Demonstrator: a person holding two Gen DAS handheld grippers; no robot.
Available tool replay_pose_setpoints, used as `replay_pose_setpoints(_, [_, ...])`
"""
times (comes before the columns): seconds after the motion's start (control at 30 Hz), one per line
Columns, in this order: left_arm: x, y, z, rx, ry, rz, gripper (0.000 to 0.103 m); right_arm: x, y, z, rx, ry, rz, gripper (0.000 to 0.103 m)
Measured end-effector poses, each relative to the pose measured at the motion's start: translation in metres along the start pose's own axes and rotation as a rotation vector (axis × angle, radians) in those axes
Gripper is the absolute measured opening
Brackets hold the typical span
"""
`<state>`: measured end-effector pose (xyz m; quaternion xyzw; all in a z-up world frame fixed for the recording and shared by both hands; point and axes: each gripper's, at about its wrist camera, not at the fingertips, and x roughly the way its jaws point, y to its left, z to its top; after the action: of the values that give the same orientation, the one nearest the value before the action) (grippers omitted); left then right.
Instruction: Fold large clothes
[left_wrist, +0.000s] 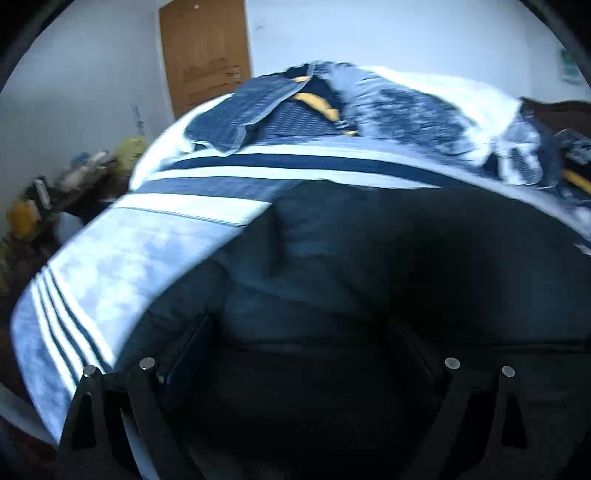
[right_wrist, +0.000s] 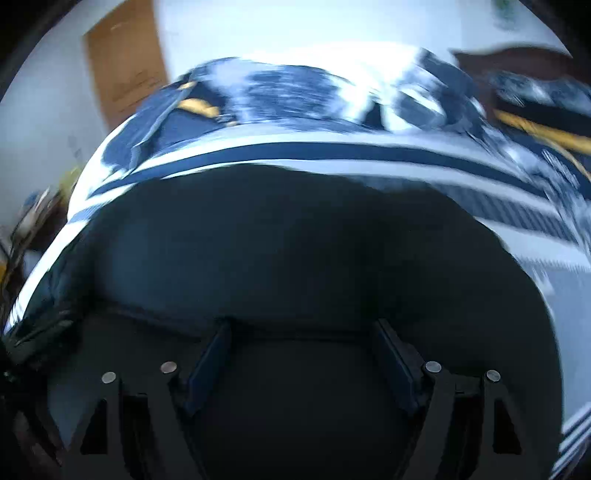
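A large dark garment (left_wrist: 369, 258) lies spread on a bed with a blue-and-white striped cover (left_wrist: 110, 266). My left gripper (left_wrist: 299, 325) hovers low over the near part of the garment. Its jaws stand wide apart, and the pads press on nothing. In the right wrist view the same dark garment (right_wrist: 277, 240) fills the middle, with a seam or hem running across at the fingertips. My right gripper (right_wrist: 303, 325) is open just above it, with cloth under the gap. Both views are blurred.
Rumpled blue and white bedding with yellow patches (left_wrist: 406, 110) is heaped at the far side of the bed. A wooden door (left_wrist: 203, 55) stands in the white wall behind. Clutter (left_wrist: 74, 173) sits on the floor left of the bed. The striped cover (right_wrist: 332, 151) borders the garment.
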<state>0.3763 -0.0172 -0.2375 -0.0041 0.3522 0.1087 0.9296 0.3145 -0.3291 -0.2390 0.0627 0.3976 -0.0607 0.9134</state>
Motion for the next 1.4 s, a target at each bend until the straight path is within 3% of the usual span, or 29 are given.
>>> replay_pose_setpoints(0.07, [0.012, 0.019, 0.008, -0.009, 0.016, 0.041, 0.095, 0.005, -0.021, 0.003, -0.014, 0.003, -0.111, 0.079])
replay_pose_setpoints(0.17, [0.008, 0.044, 0.018, -0.055, 0.048, 0.071, 0.094, -0.004, -0.051, 0.007, 0.050, 0.037, -0.176, 0.080])
replay_pose_setpoints(0.23, [-0.013, 0.051, 0.023, -0.103, -0.018, 0.080, 0.094, -0.031, -0.063, 0.015, 0.131, -0.029, -0.085, 0.081])
replay_pose_setpoints(0.33, [-0.053, 0.034, 0.023, -0.075, -0.107, -0.068, 0.094, -0.064, -0.051, 0.027, 0.155, -0.129, 0.123, 0.081])
replay_pose_setpoints(0.43, [-0.073, 0.011, -0.001, 0.016, -0.112, -0.179, 0.094, -0.068, -0.015, 0.014, 0.093, -0.102, 0.310, 0.081])
replay_pose_setpoints(0.47, [-0.073, 0.009, -0.010, 0.029, -0.098, -0.185, 0.094, -0.065, -0.002, 0.002, 0.052, -0.073, 0.351, 0.081])
replay_pose_setpoints(0.53, [-0.057, 0.006, -0.027, 0.059, -0.046, -0.141, 0.094, -0.054, 0.020, -0.026, -0.044, -0.011, 0.314, 0.081])
replay_pose_setpoints(0.6, [-0.035, 0.015, -0.035, 0.041, -0.008, -0.074, 0.094, -0.042, 0.020, -0.042, -0.096, -0.002, 0.207, 0.079])
replay_pose_setpoints(0.7, [-0.013, 0.040, -0.029, -0.032, 0.017, 0.021, 0.095, -0.032, -0.010, -0.040, -0.042, 0.010, 0.118, 0.079])
replay_pose_setpoints(0.83, [0.002, 0.058, -0.019, -0.041, 0.074, 0.063, 0.095, -0.030, -0.034, -0.026, -0.002, 0.047, 0.025, 0.078])
replay_pose_setpoints(0.9, [-0.014, 0.066, -0.009, -0.064, 0.041, 0.089, 0.095, -0.047, -0.036, -0.017, 0.011, 0.025, 0.049, 0.078])
replay_pose_setpoints(0.97, [-0.038, 0.067, 0.006, -0.093, -0.074, 0.038, 0.095, -0.075, -0.035, -0.005, 0.051, -0.048, 0.153, 0.080])
replay_pose_setpoints(1.07, [-0.035, 0.050, 0.031, -0.059, -0.100, -0.025, 0.095, -0.067, -0.024, 0.031, 0.041, -0.055, 0.201, 0.080])
replay_pose_setpoints(1.17, [0.023, 0.032, 0.060, -0.018, -0.012, -0.019, 0.095, -0.015, -0.010, 0.067, 0.041, 0.024, 0.257, 0.080])
replay_pose_setpoints(1.23, [0.056, 0.037, 0.064, -0.036, 0.067, 0.030, 0.095, 0.029, -0.012, 0.081, 0.059, 0.111, 0.212, 0.080])
replay_pose_setpoints(1.27, [0.080, 0.045, 0.066, -0.059, 0.119, 0.048, 0.095, 0.046, -0.019, 0.084, 0.083, 0.134, 0.183, 0.080])
replay_pose_setpoints(1.33, [0.112, 0.064, 0.063, -0.160, 0.222, -0.002, 0.095, 0.066, -0.036, 0.086, 0.114, 0.149, 0.145, 0.079])
replay_pose_setpoints(1.37, [0.122, 0.077, 0.060, -0.230, 0.244, -0.046, 0.095, 0.073, -0.048, 0.087, 0.134, 0.151, 0.123, 0.079])
replay_pose_setpoints(1.4, [0.120, 0.082, 0.056, -0.248, 0.240, -0.044, 0.095, 0.076, -0.060, 0.088, 0.157, 0.149, 0.093, 0.079])
